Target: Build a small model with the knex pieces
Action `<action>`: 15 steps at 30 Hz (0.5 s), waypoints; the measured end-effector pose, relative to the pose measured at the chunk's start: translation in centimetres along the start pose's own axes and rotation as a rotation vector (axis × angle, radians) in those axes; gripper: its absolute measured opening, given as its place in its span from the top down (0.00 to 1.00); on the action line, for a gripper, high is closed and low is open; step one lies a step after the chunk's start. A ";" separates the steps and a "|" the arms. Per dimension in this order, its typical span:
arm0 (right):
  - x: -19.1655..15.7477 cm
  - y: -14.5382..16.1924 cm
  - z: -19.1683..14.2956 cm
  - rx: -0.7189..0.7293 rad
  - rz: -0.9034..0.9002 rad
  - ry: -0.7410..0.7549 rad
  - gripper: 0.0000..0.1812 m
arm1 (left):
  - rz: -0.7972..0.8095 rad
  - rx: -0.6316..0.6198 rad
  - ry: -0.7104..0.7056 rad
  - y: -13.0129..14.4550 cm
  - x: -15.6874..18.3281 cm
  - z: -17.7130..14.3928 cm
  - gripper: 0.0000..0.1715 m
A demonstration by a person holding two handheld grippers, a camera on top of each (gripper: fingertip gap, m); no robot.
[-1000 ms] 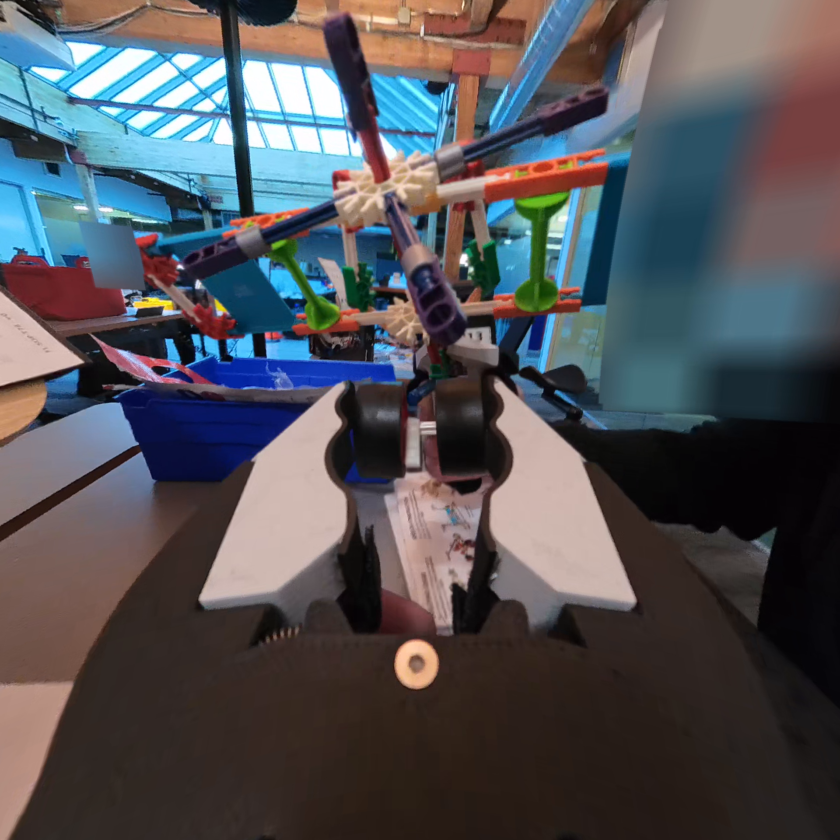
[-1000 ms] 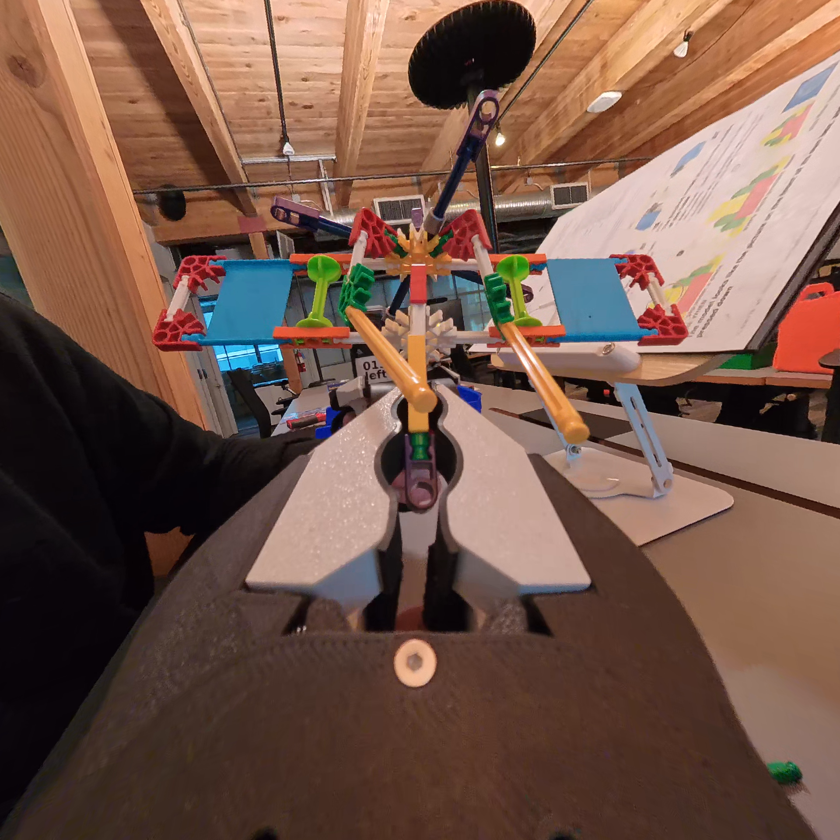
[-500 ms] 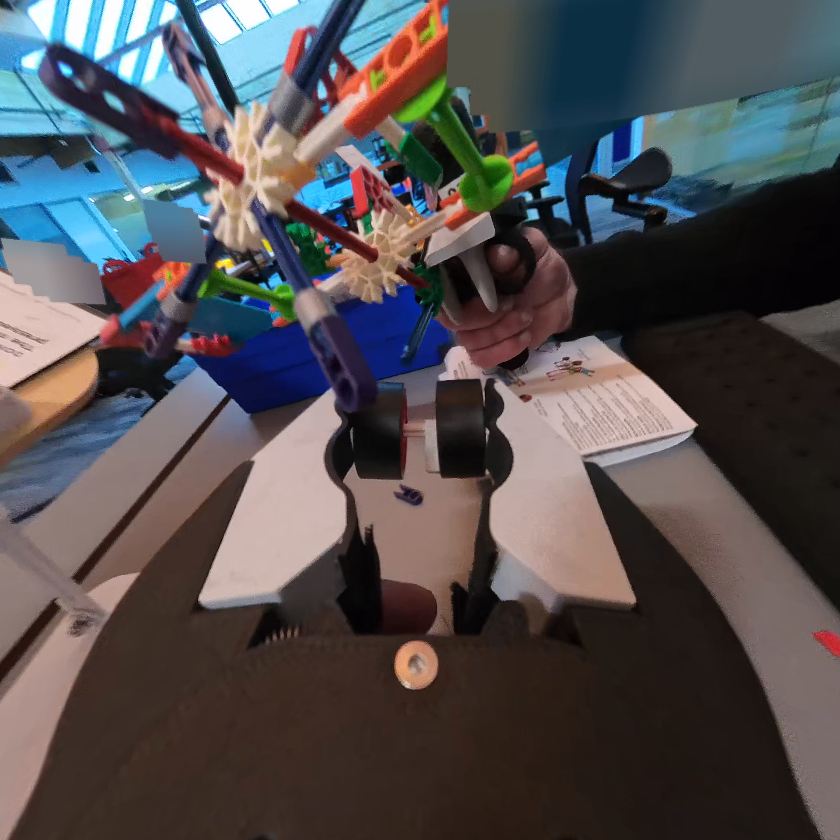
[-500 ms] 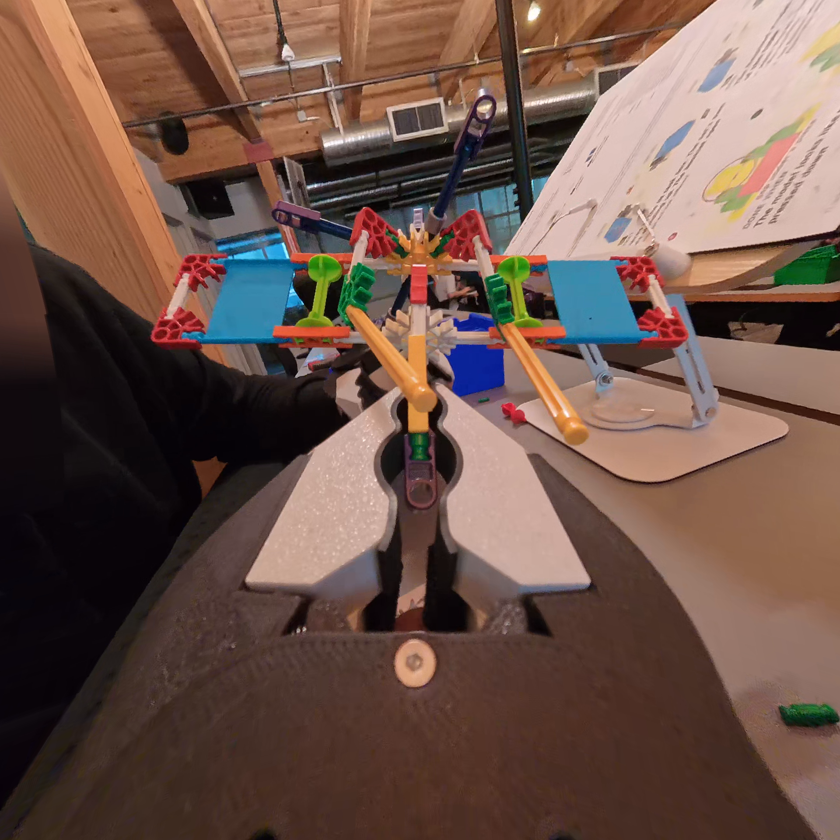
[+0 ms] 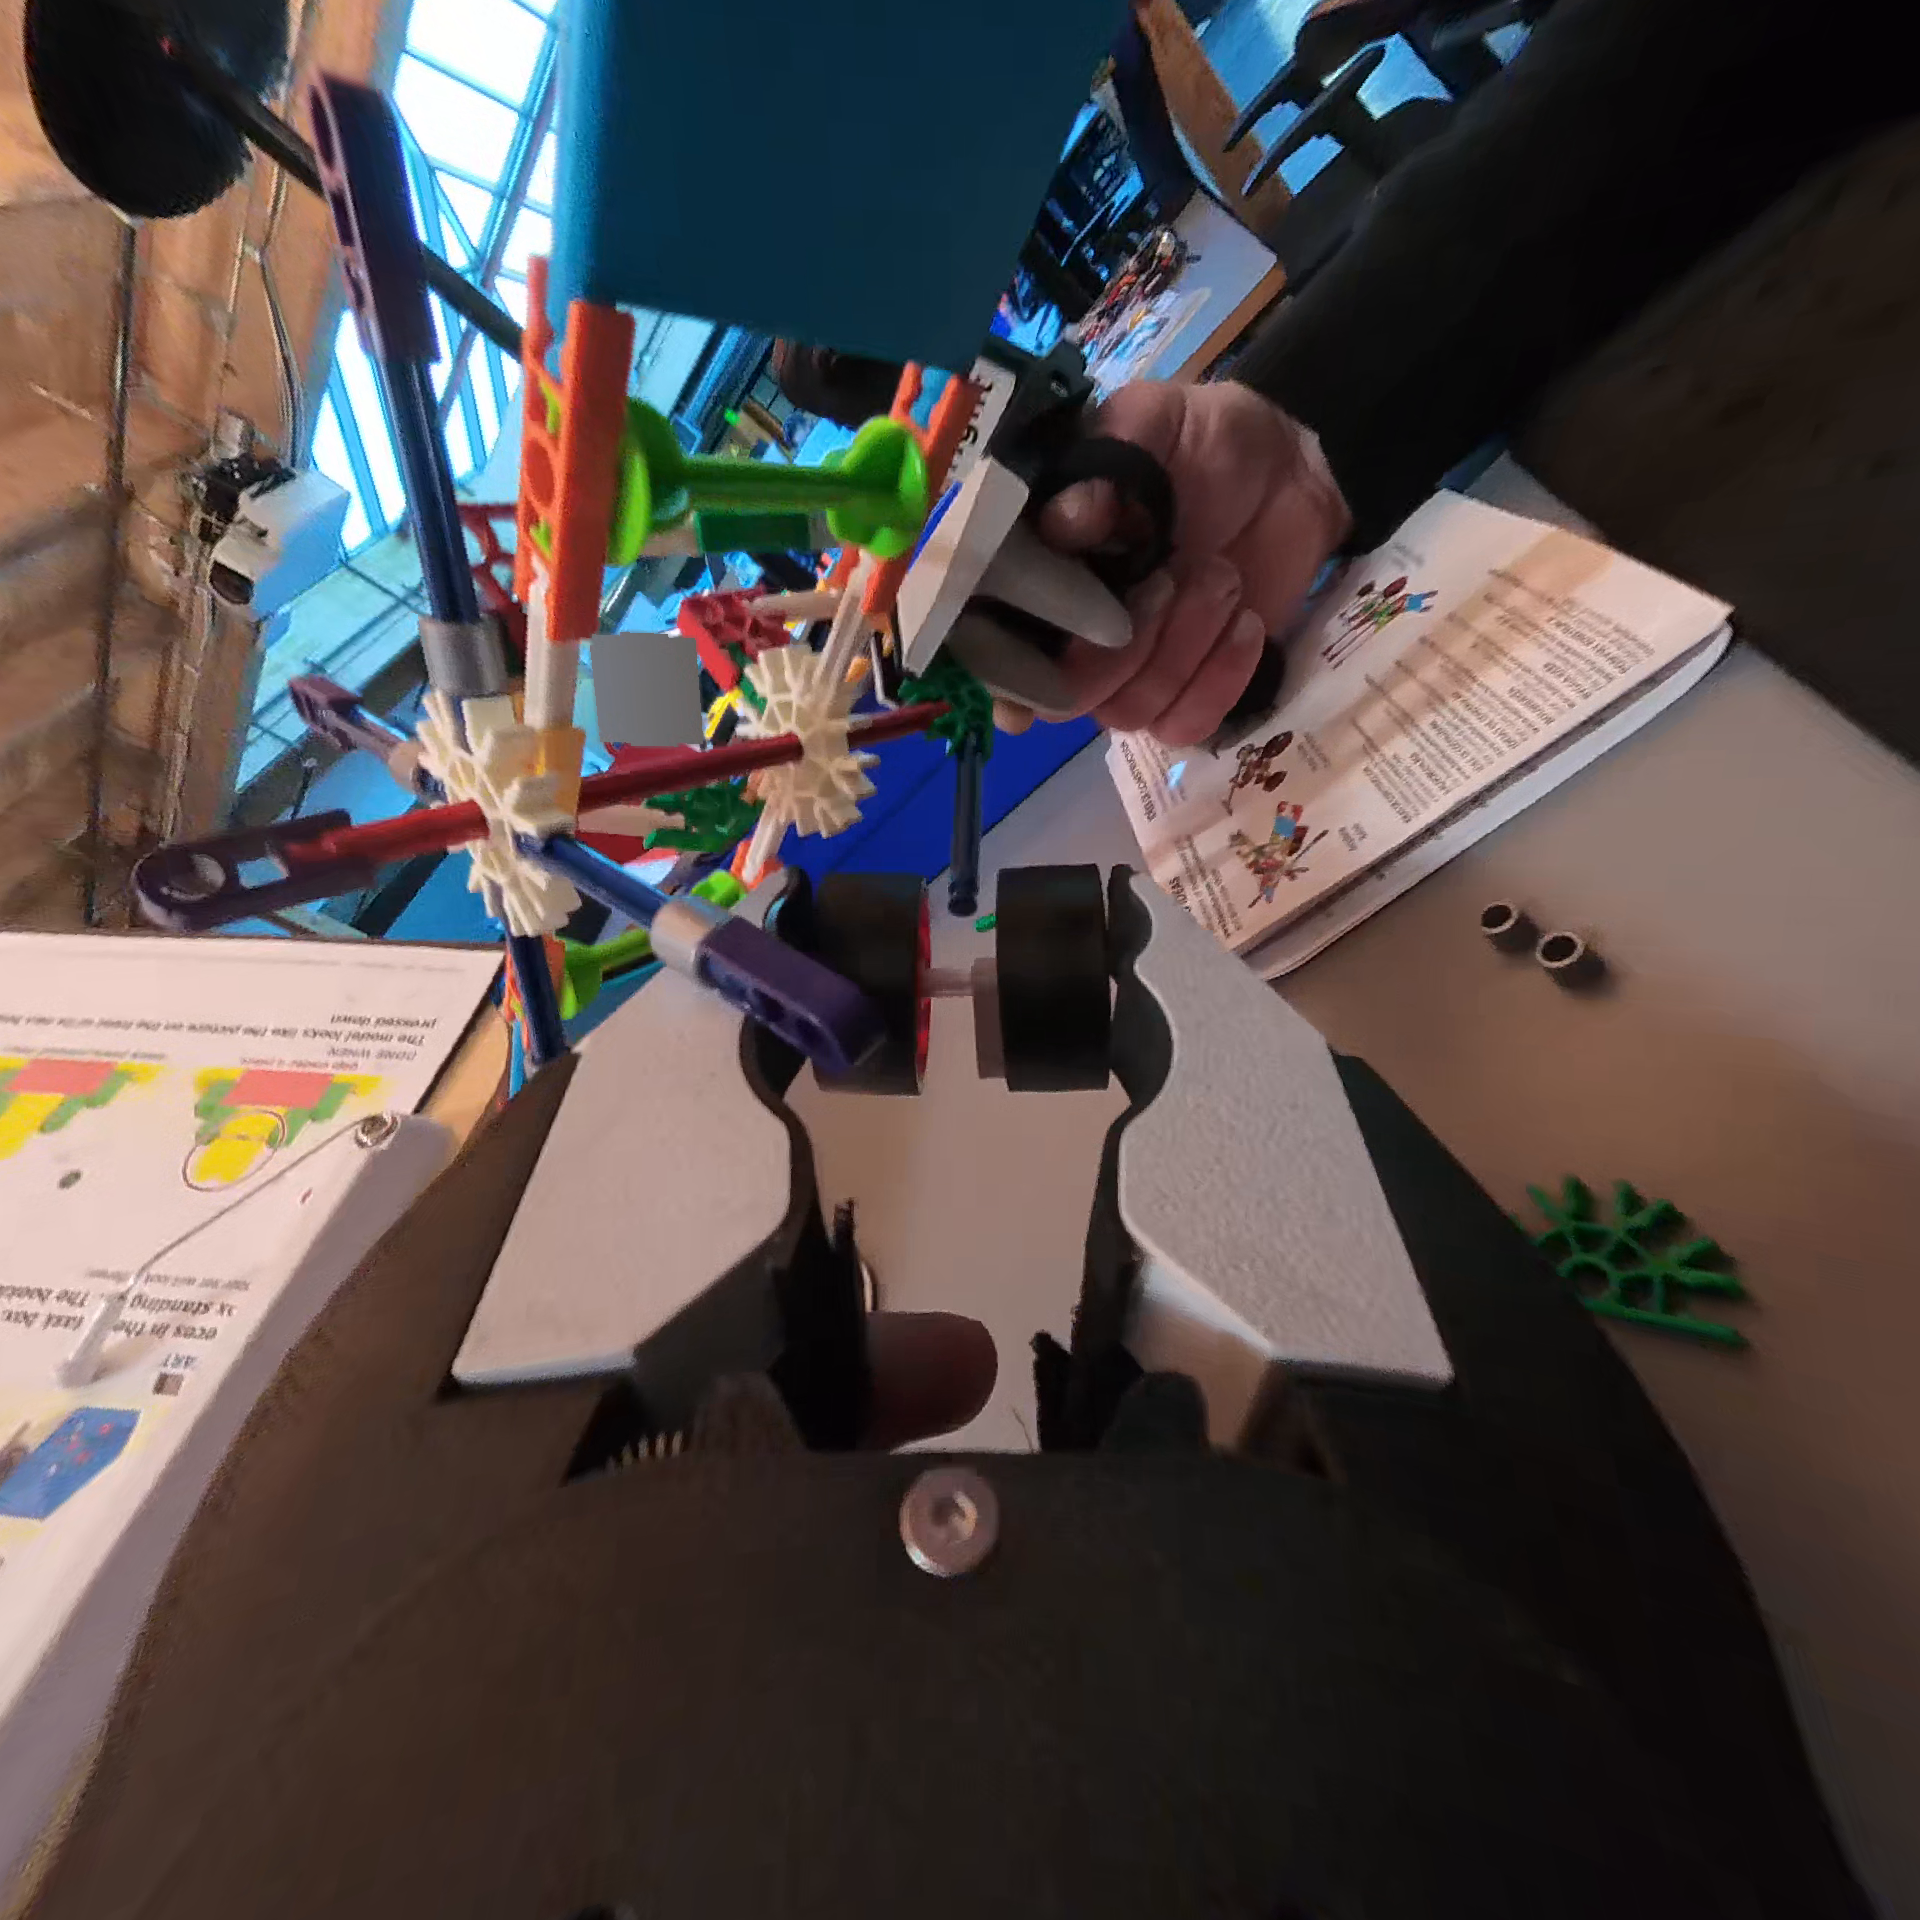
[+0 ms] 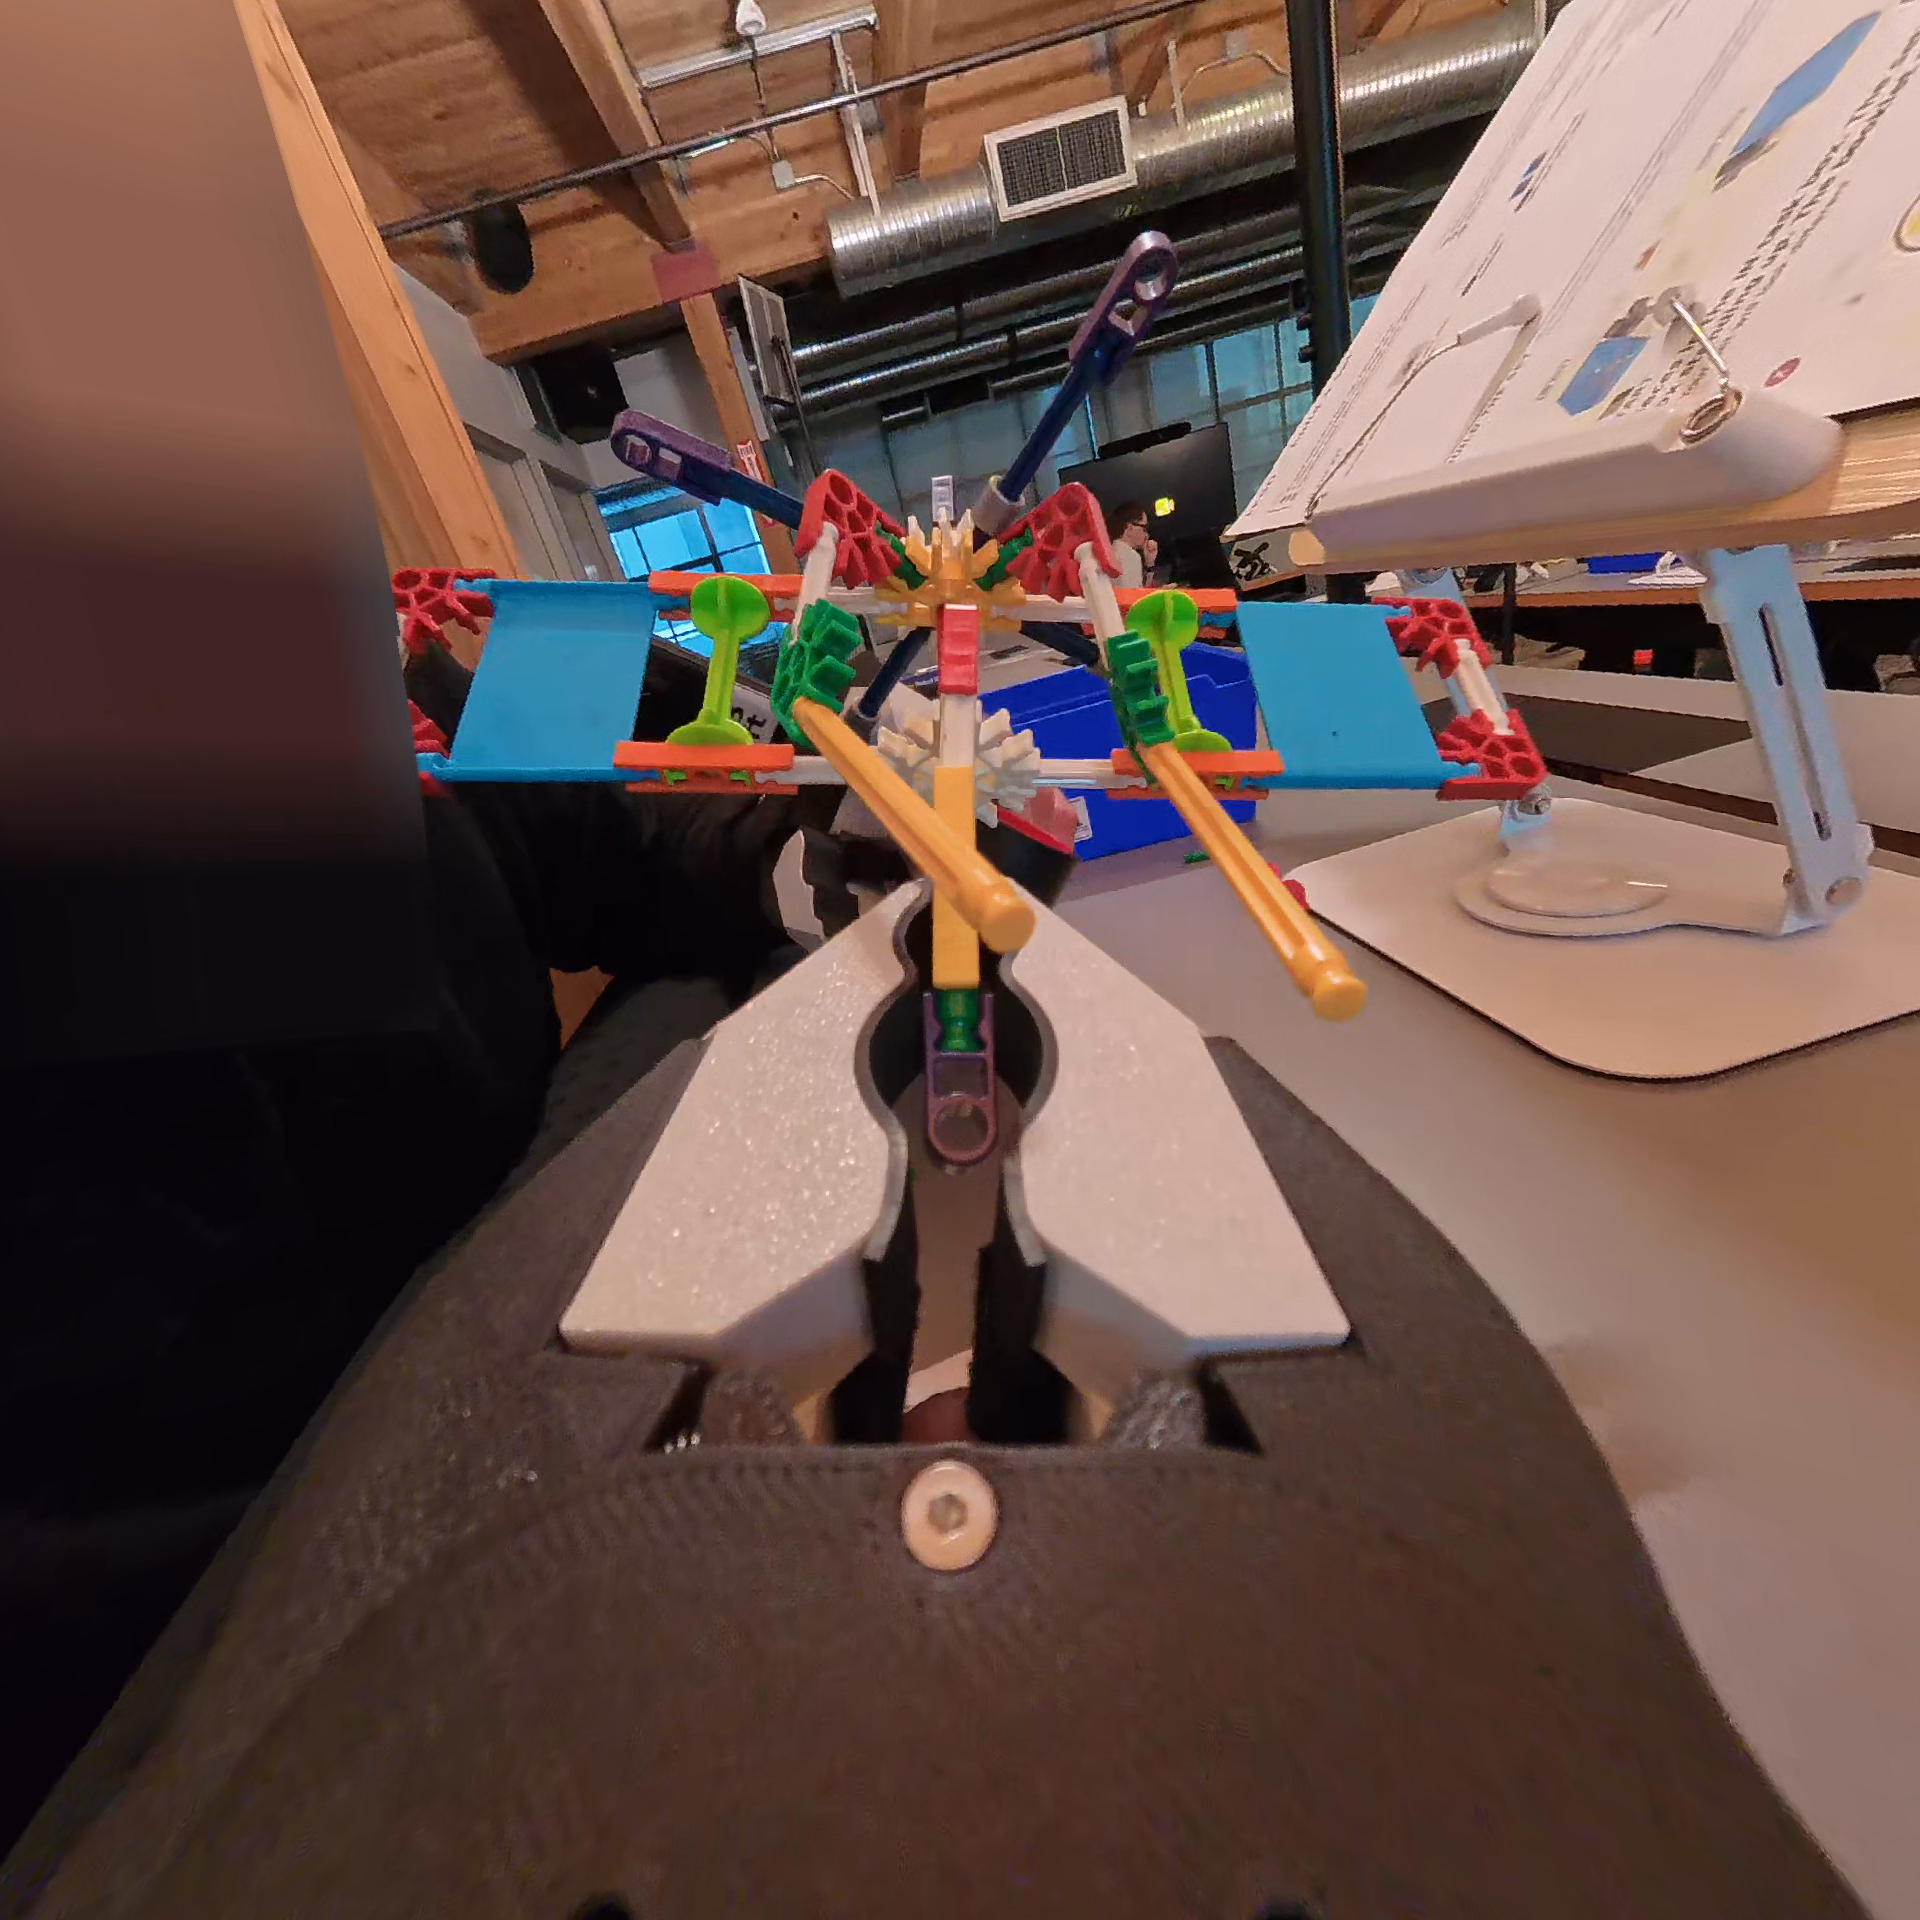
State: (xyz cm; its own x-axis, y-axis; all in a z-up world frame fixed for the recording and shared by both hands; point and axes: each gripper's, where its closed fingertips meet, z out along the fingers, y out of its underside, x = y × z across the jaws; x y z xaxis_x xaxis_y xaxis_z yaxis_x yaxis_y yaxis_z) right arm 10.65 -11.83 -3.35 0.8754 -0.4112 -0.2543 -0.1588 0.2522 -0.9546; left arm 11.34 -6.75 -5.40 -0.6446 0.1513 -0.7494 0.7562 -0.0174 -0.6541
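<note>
My left gripper point(image 5: 956, 935) is shut on a pair of black wheels point(image 5: 1049, 977) joined by a short axle, one wheel against each finger. Just ahead hangs a colourful rod-and-connector toy plane point(image 5: 810, 727). One of its purple propeller blades point(image 5: 779, 997) lies across the left wheel, and a dark blue rod point(image 5: 966, 821) ends just above the axle. My right gripper point(image 6: 956, 925) is shut on the plane's tail, on a yellow rod point(image 6: 954, 935) with a purple connector point(image 6: 961, 1091) behind the tips. It also shows in the left wrist view point(image 5: 997, 592), held by a hand point(image 5: 1216, 561).
An open booklet point(image 5: 1434, 707), two small grey rings point(image 5: 1538, 935) and a green connector point(image 5: 1631, 1257) lie on the grey table to the right. An instruction board point(image 6: 1662, 260) on a white stand point(image 6: 1766, 727) is beside the plane. A blue bin point(image 6: 1081, 748) stands behind. My hands' fingertips stand some 6 centimetres from each other.
The left wrist view has rolled and dropped from ceiling to table, and the plane now sits upper left and closer to the wheels. Both grasps are unchanged. The right gripper has lowered slightly with the plane.
</note>
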 end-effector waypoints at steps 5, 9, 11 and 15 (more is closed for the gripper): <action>-0.1 0.1 0.1 -0.002 0.003 -0.006 0.98 | -0.004 0.005 -0.012 0.2 0.1 -0.1 0.68; 0.3 -0.1 -0.2 0.005 -0.005 0.017 0.98 | -0.029 -0.055 0.060 1.8 1.2 0.1 0.68; 0.4 -0.2 -0.3 0.008 -0.006 0.023 0.98 | -0.035 -0.086 0.097 2.8 1.9 0.2 0.68; 0.5 0.0 -0.2 -0.004 -0.008 0.025 0.99 | -0.055 -0.172 0.179 5.8 3.7 -0.1 0.67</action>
State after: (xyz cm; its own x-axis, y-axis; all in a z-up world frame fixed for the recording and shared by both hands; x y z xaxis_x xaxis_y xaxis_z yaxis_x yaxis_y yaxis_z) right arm 10.95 -12.23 -3.46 0.8649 -0.4351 -0.2504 -0.1539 0.2450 -0.9572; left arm 13.37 -6.22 -12.01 -0.6666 0.3207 -0.6729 0.7385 0.1613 -0.6546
